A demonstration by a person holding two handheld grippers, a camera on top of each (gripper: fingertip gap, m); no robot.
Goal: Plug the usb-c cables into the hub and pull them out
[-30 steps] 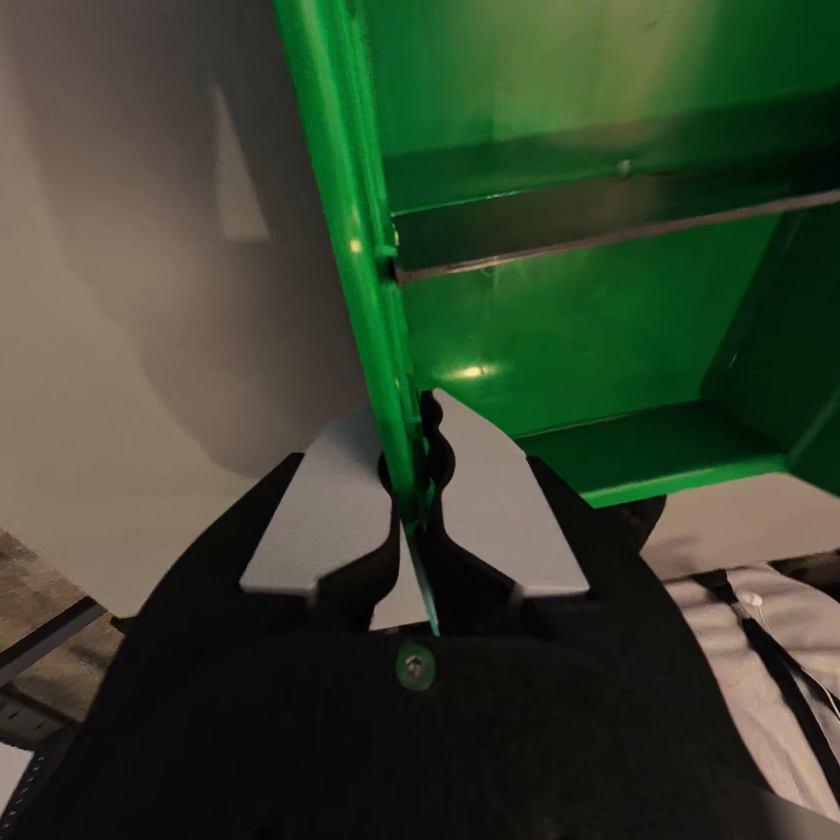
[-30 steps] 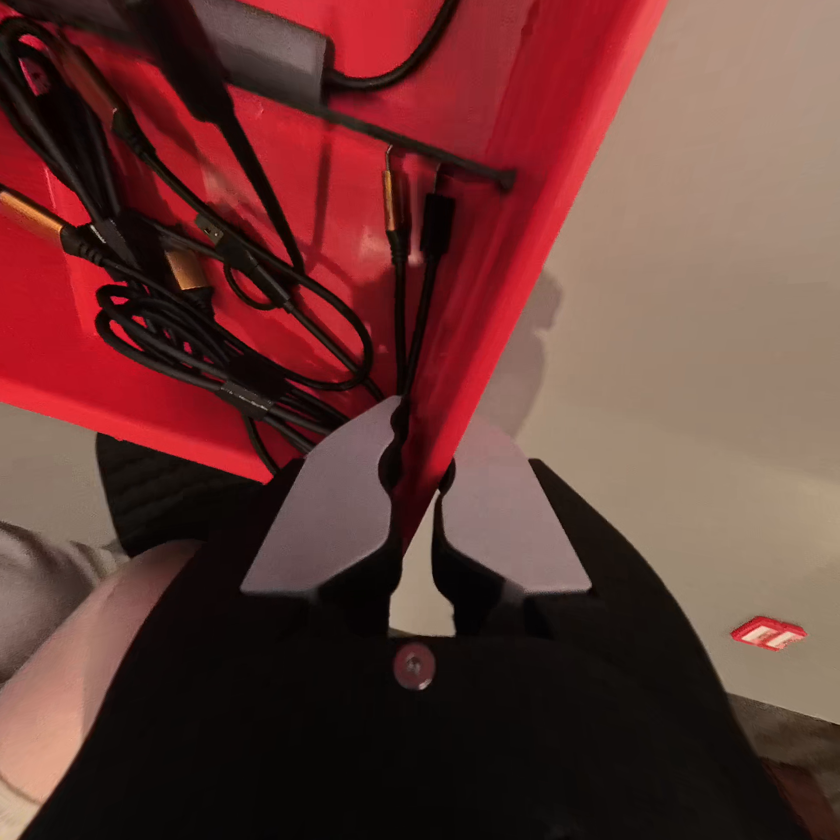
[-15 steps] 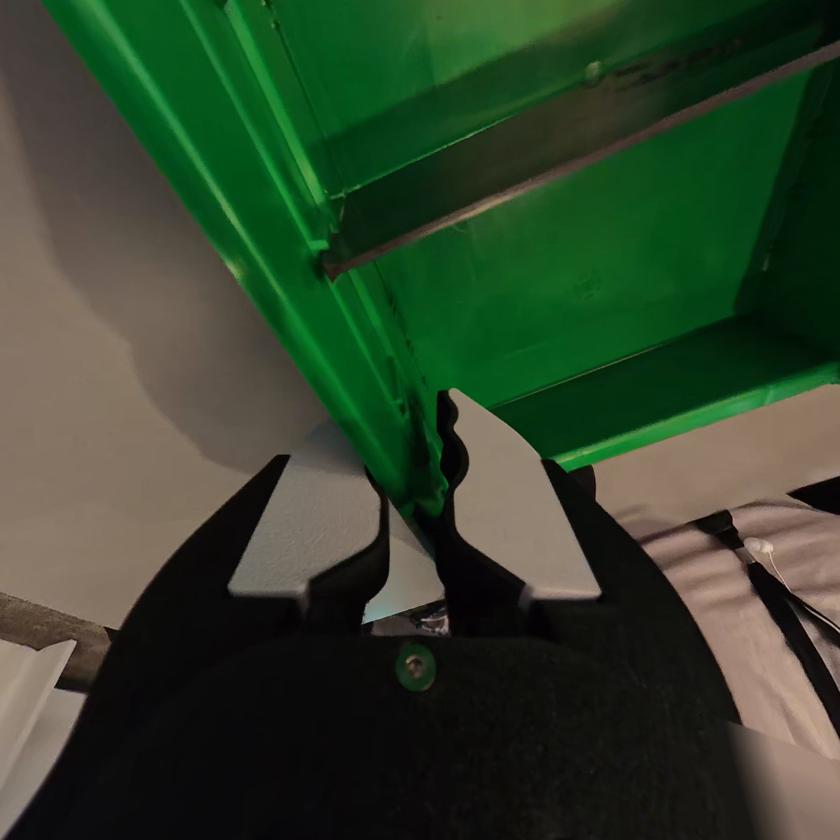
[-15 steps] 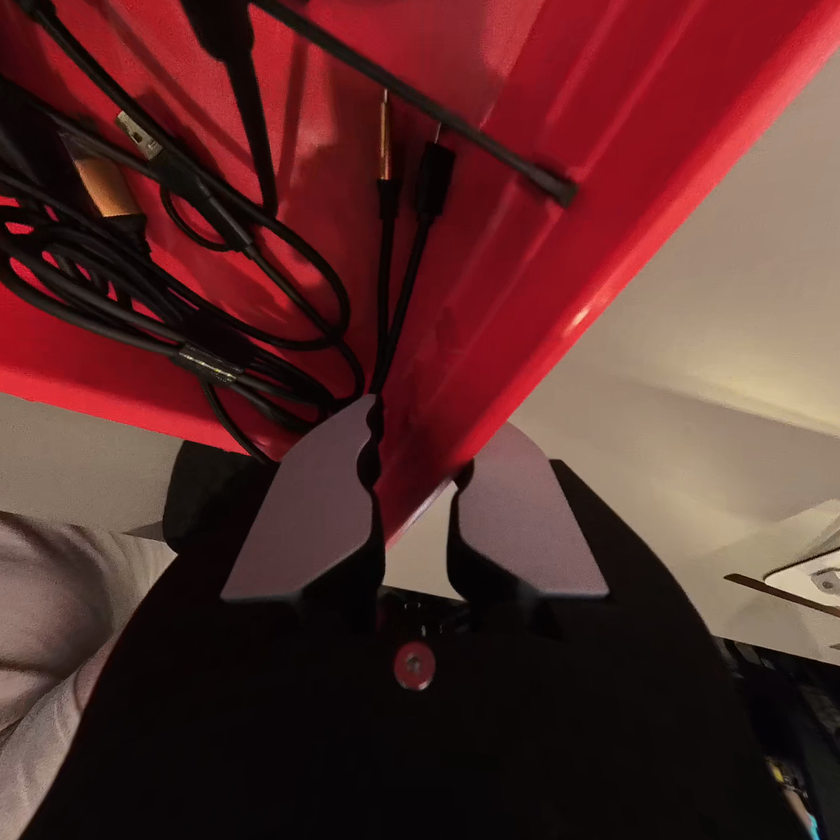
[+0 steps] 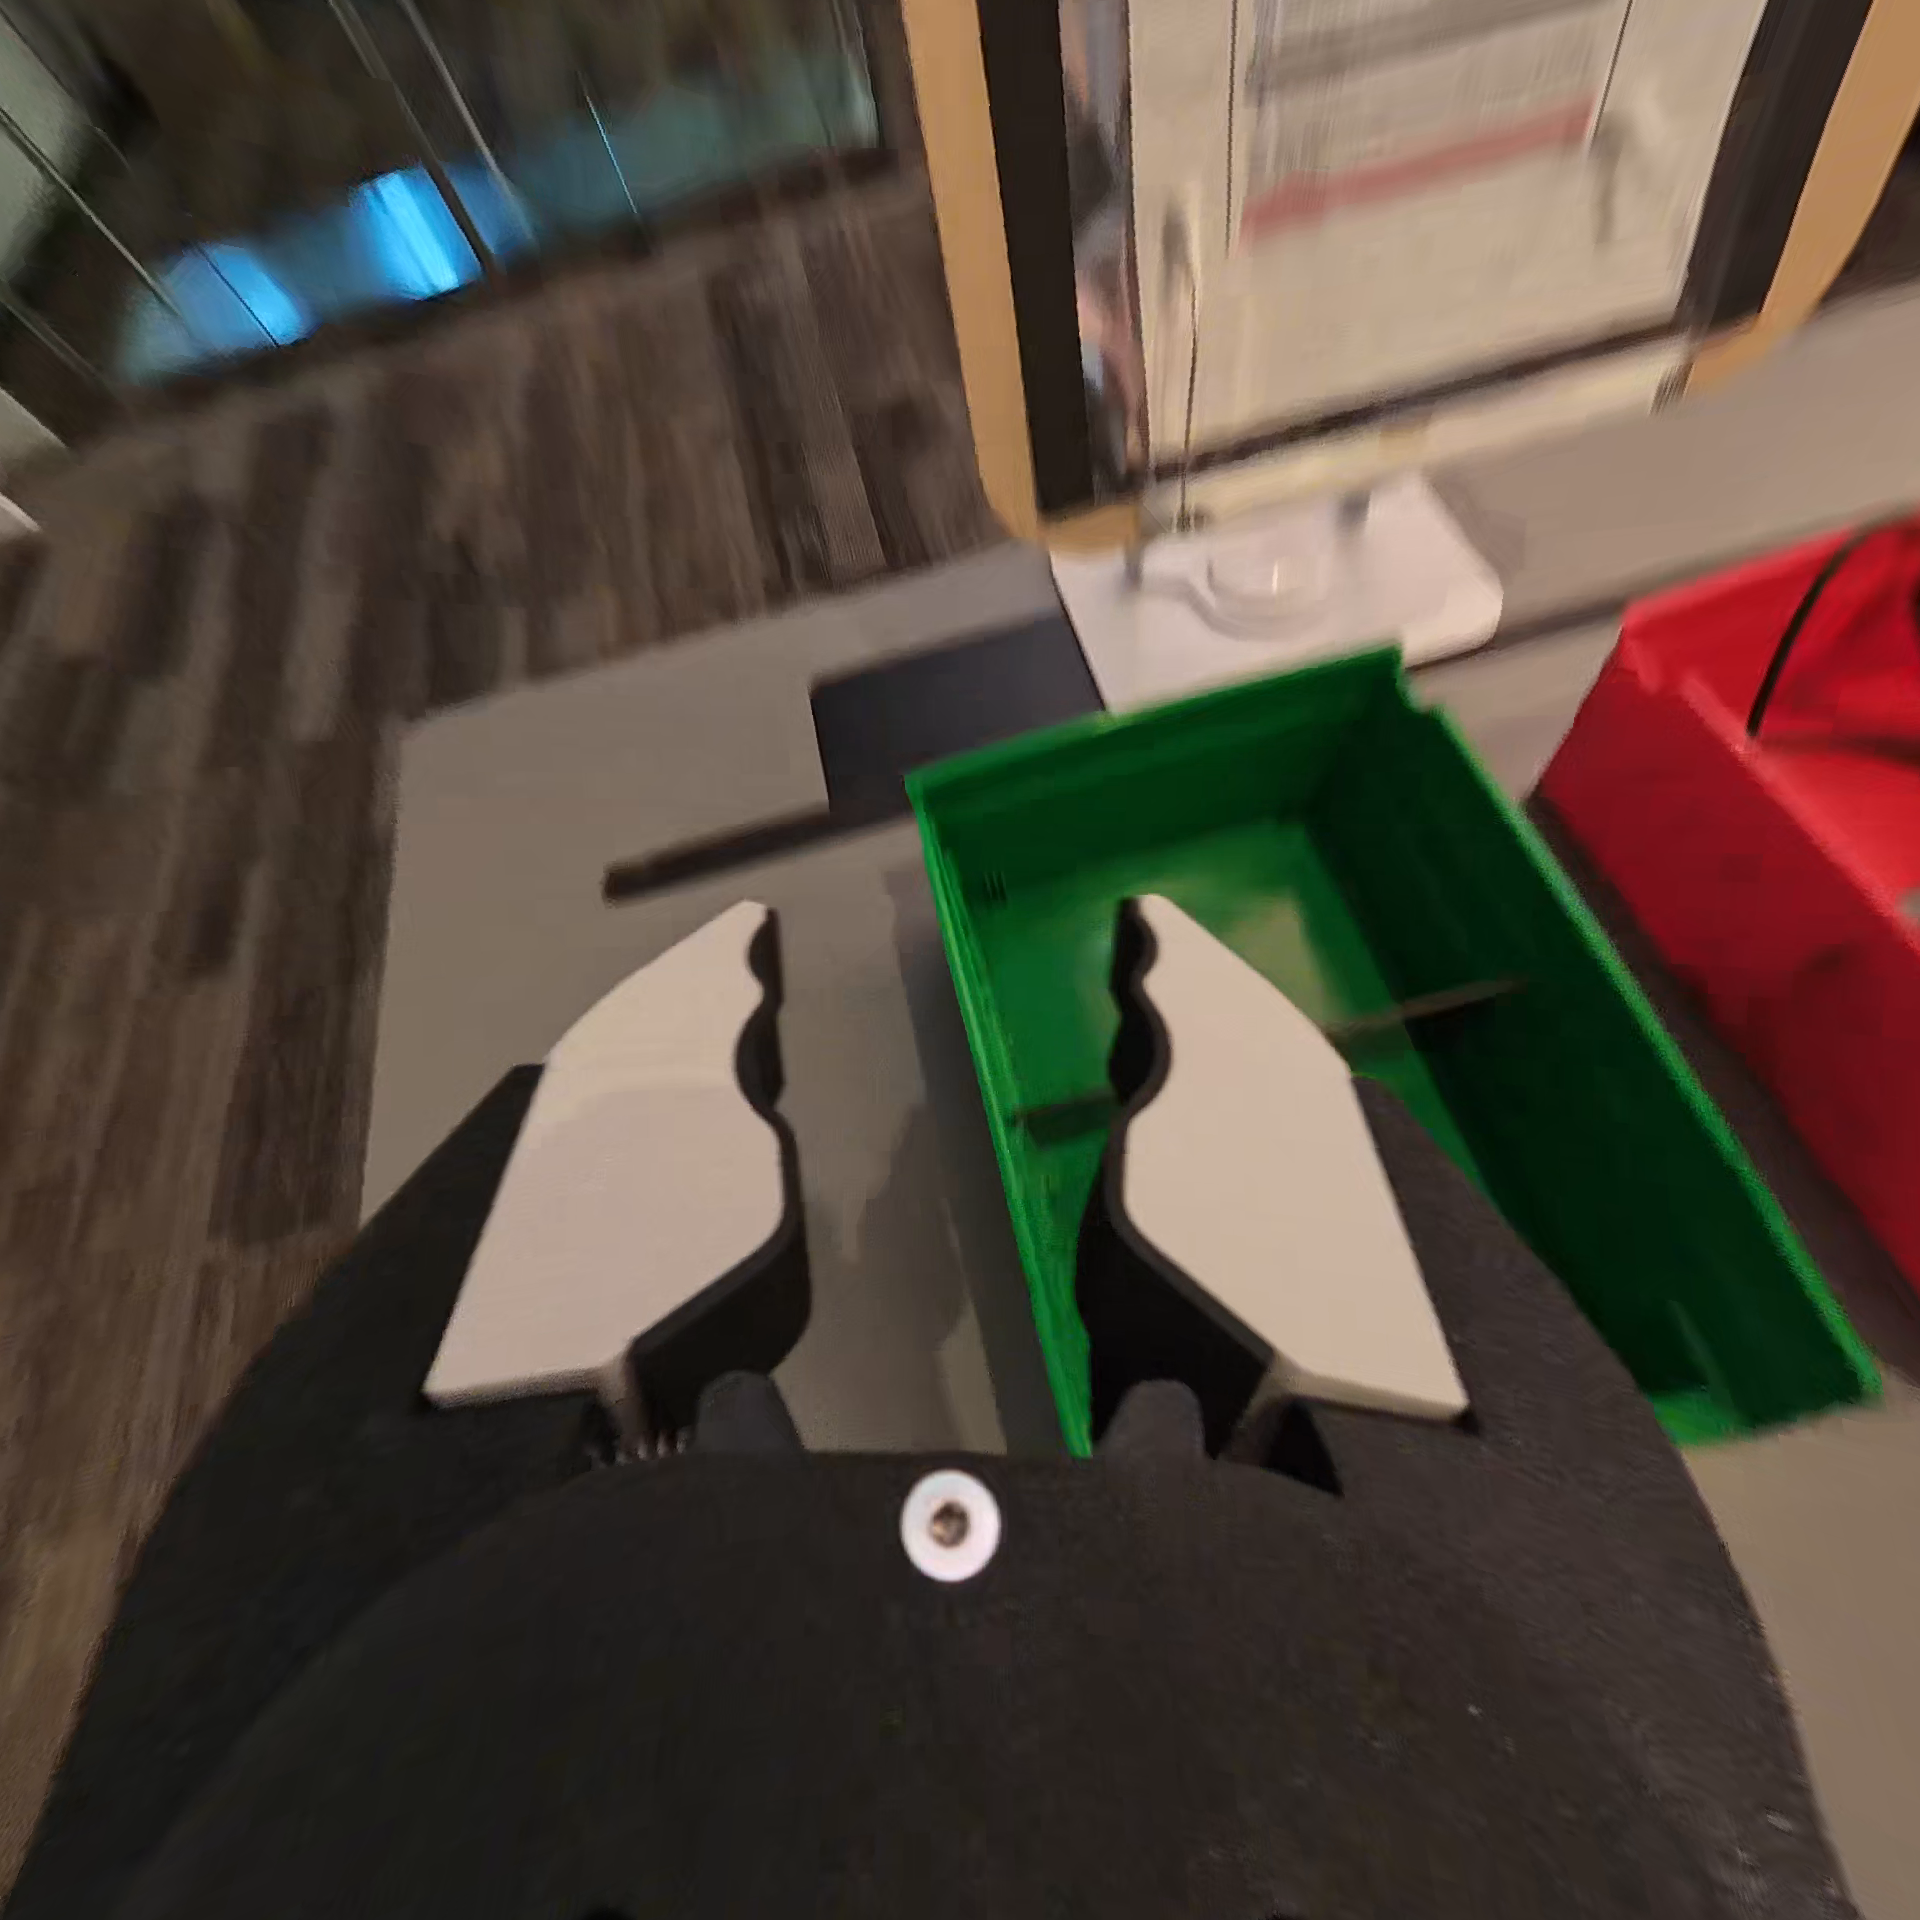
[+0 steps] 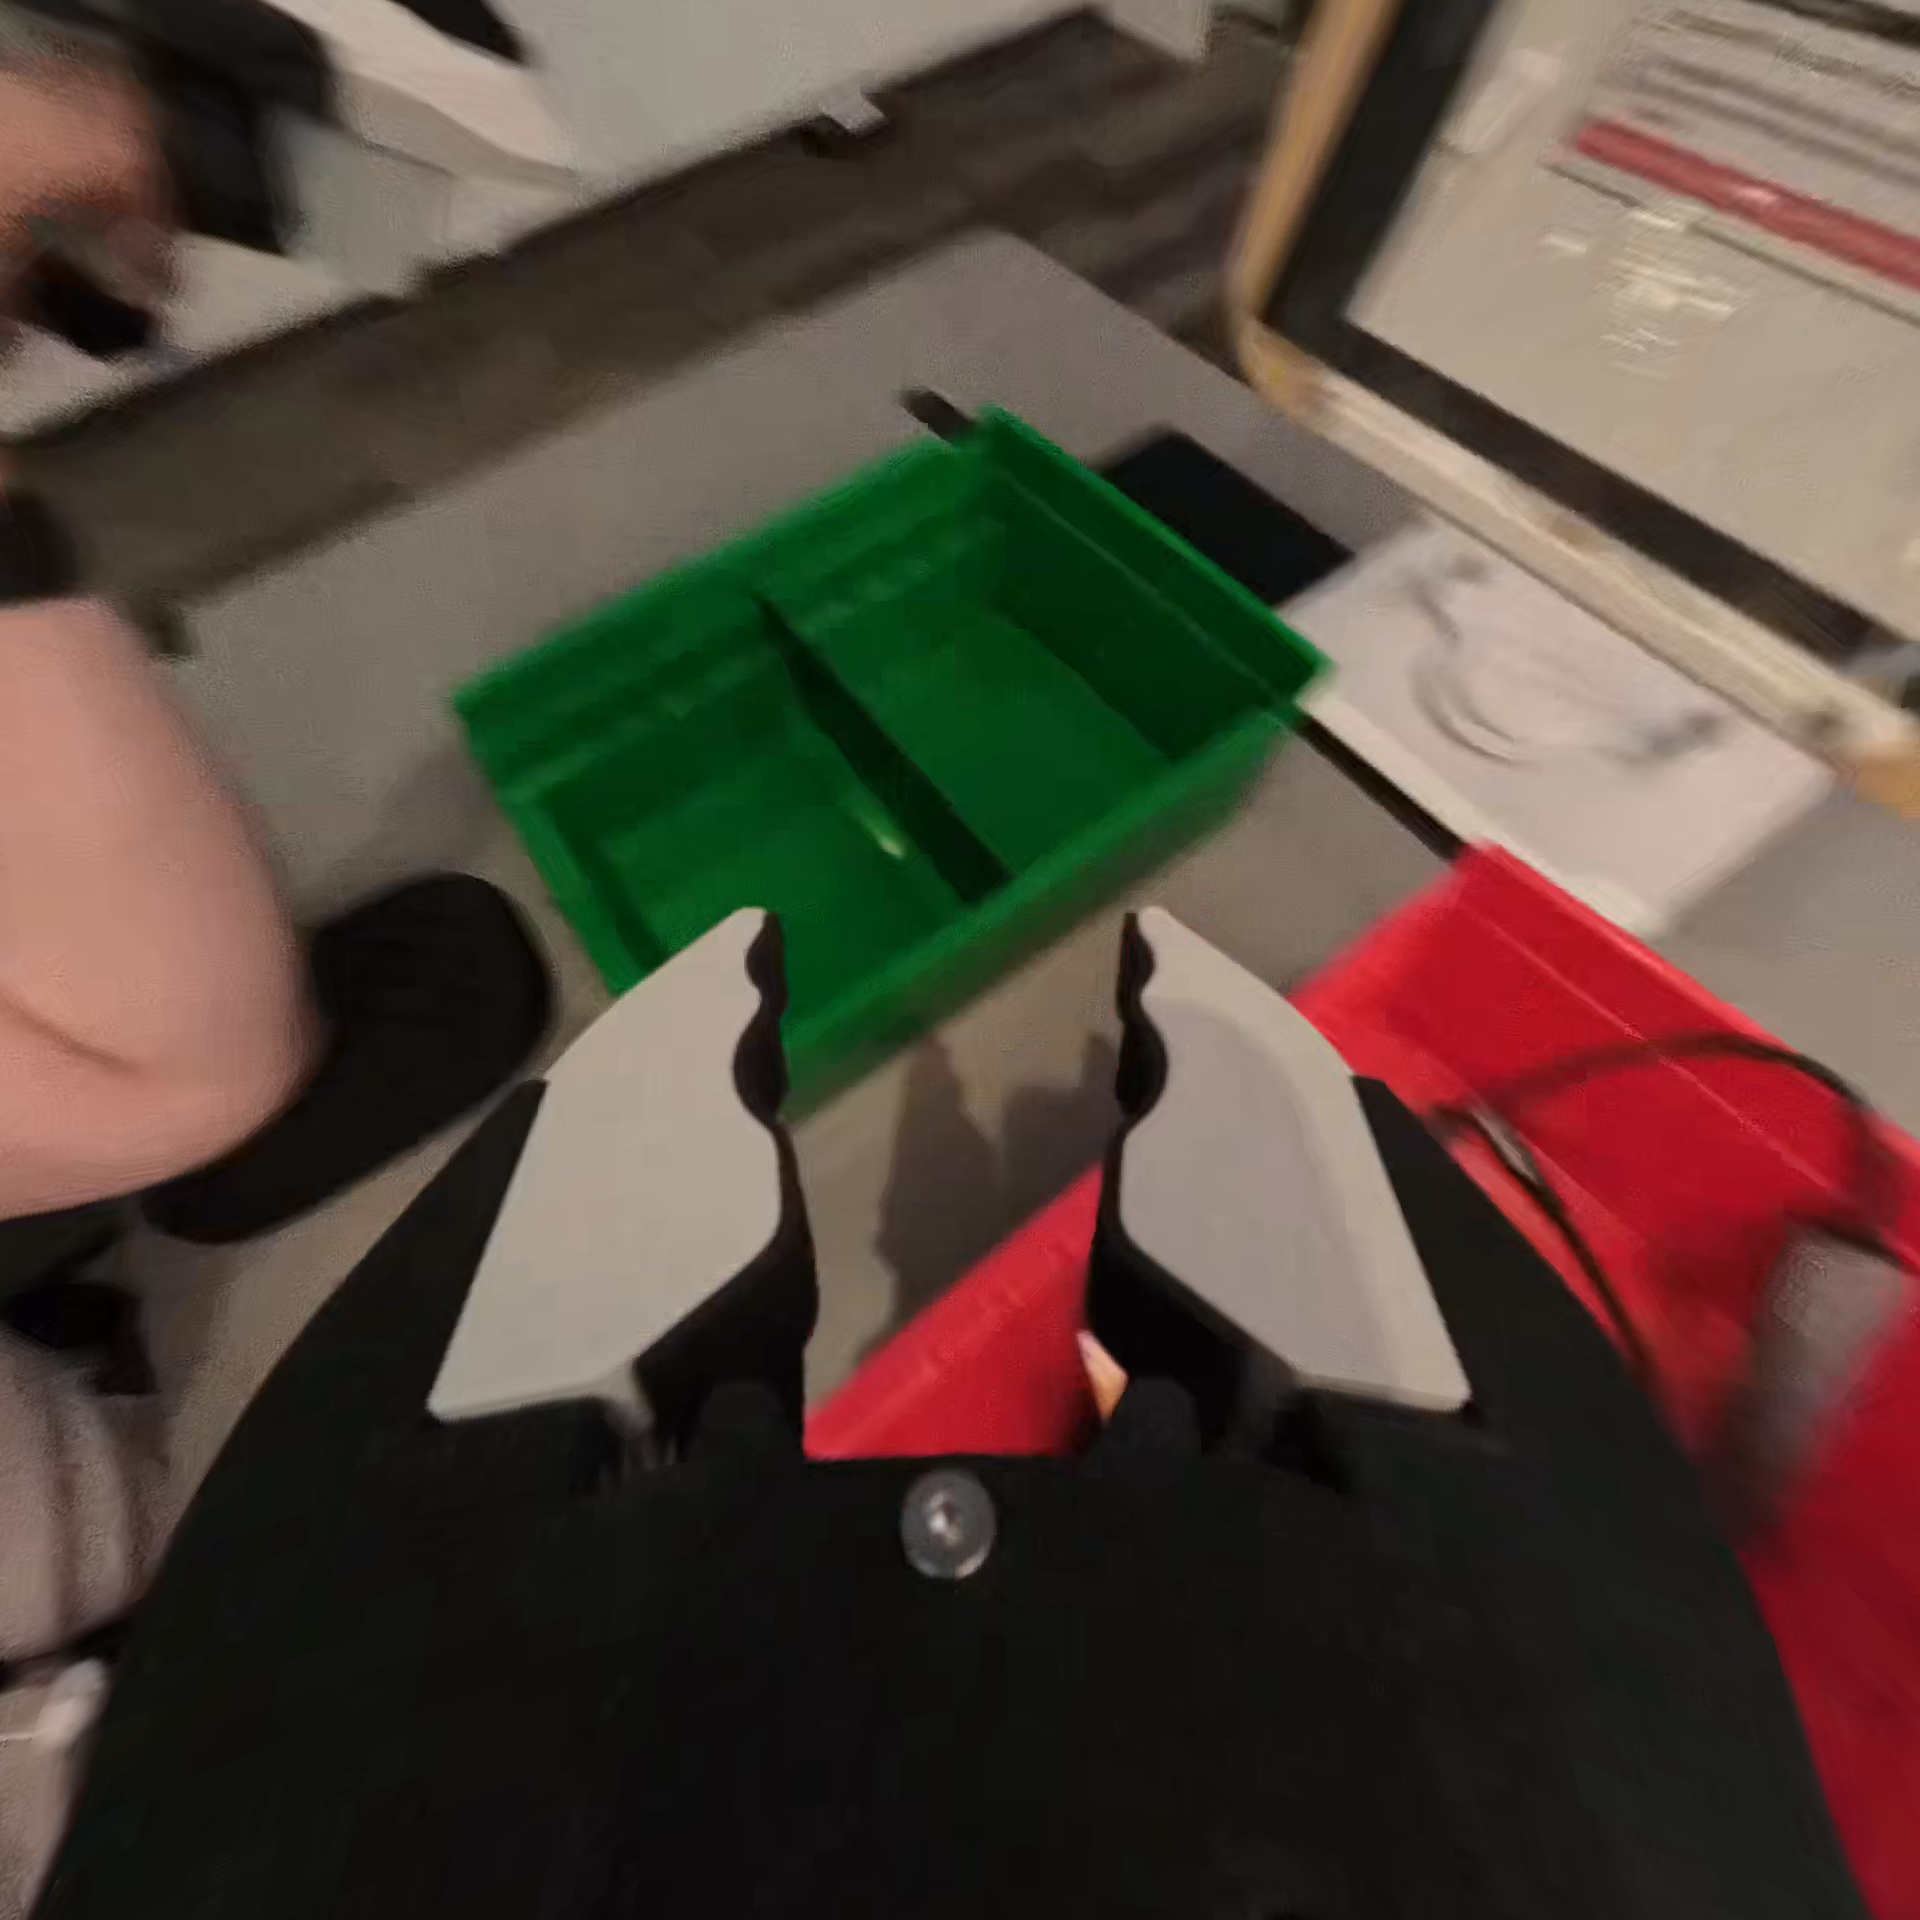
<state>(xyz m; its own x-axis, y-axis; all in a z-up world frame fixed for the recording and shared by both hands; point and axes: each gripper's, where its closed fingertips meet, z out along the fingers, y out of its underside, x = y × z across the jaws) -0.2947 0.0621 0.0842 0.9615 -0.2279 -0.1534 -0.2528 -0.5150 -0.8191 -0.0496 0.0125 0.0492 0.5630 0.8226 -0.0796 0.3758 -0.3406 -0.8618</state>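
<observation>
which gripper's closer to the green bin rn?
Left. The left gripper straddles the green bin's near-left wall, one finger over its inside, open. The right gripper hangs open in front of the bin, over the gap to the red bin.

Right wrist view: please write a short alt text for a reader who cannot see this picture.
The open right gripper hangs empty above a grey table, between a green bin ahead and a red bin at the right. The green bin has a divider and looks empty; a black cable lies in the red one. The picture is blurred.
</observation>
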